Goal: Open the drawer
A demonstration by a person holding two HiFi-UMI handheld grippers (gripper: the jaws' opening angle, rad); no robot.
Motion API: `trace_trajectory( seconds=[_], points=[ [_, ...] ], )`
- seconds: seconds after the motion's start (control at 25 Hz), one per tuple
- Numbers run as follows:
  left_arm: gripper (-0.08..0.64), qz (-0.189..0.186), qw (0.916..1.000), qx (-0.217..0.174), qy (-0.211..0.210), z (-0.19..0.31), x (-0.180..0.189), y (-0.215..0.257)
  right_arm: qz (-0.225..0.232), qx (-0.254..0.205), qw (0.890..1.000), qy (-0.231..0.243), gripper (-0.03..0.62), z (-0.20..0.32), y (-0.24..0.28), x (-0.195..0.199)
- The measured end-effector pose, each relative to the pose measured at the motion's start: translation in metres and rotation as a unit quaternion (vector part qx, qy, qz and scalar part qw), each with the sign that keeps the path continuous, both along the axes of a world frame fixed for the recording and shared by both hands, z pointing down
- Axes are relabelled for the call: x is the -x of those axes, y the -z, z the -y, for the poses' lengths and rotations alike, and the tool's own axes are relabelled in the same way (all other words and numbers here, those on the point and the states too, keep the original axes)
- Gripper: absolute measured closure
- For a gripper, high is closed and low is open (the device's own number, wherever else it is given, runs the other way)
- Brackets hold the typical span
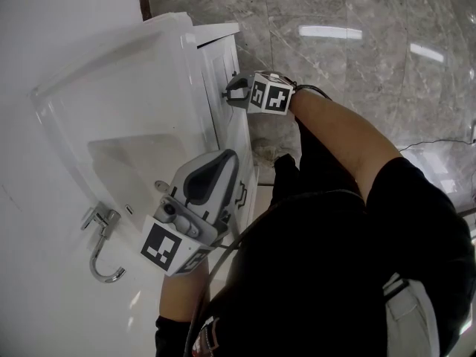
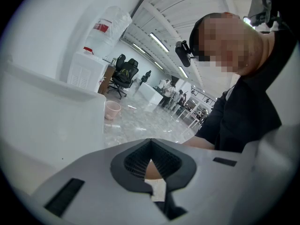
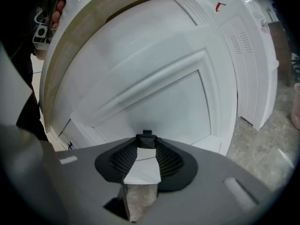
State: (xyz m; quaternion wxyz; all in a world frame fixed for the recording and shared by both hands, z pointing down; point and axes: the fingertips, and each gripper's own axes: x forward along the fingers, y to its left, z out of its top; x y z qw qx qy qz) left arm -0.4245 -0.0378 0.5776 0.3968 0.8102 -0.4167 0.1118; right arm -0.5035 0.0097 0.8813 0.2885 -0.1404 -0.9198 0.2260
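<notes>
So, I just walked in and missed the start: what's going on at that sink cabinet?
A person stands at a white cabinet with a gripper in each hand. The right gripper has its jaws on the dark handle of the drawer, which doesn't look pulled out yet. The left gripper is shut and empty, held near the cabinet's front edge.

Grey marble floor [image 1: 357,21]; white sink cabinet [image 1: 223,73] stands directly on it, against wall.
</notes>
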Motion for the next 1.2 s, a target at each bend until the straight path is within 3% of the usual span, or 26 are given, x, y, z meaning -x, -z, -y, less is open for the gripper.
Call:
trace_trajectory(
  seconds=[1.2],
  points=[
    [0.560, 0.012, 0.9998, -0.015, -0.001, 0.005, -0.012, 0.014, -0.019, -0.003, 1.000, -0.008, 0.471, 0.007, -0.002, -0.075]
  ],
)
